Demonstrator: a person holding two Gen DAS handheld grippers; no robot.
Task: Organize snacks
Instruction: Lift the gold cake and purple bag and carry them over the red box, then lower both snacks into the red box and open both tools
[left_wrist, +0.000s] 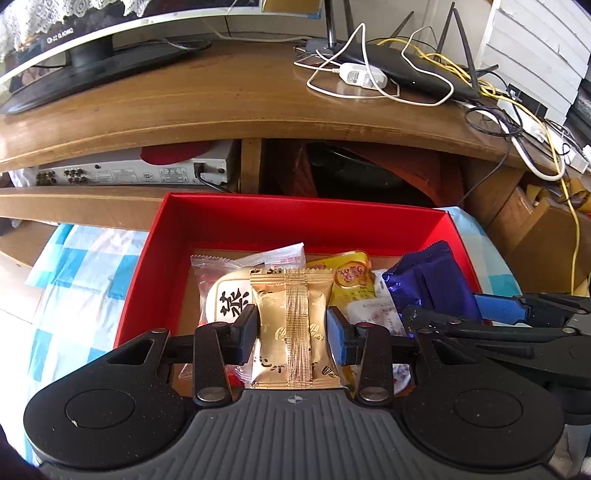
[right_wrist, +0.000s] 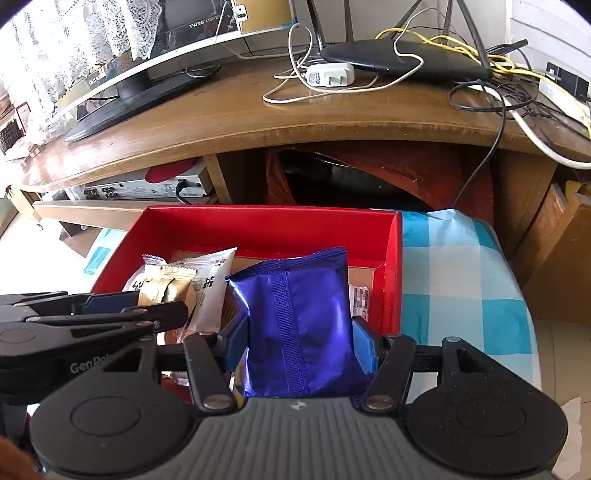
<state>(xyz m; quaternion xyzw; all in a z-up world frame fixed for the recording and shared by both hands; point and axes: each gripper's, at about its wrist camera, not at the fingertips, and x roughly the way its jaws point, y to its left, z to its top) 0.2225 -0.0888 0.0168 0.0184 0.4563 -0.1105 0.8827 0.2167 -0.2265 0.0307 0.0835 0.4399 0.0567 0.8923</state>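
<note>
An open red box (left_wrist: 258, 218) (right_wrist: 258, 225) stands on a blue-and-white checked cloth and holds several wrapped snacks. My left gripper (left_wrist: 291, 328) is shut on a gold snack packet (left_wrist: 291, 314), held upright over the box's near part. My right gripper (right_wrist: 299, 339) is shut on a shiny blue snack packet (right_wrist: 295, 317), also over the box, toward its right side. The blue packet (left_wrist: 432, 280) and the right gripper show at the right in the left wrist view. The gold packet (right_wrist: 166, 288) and the left gripper show at the left in the right wrist view.
Inside the box lie a clear packet with a white cake (left_wrist: 225, 291), a yellow packet (left_wrist: 351, 277) and white wrappers (right_wrist: 210, 291). Behind is a wooden TV stand (left_wrist: 240, 99) with a monitor base, a router (right_wrist: 399, 55), a white charger (right_wrist: 328, 75) and tangled cables. The checked cloth (right_wrist: 461, 280) extends right.
</note>
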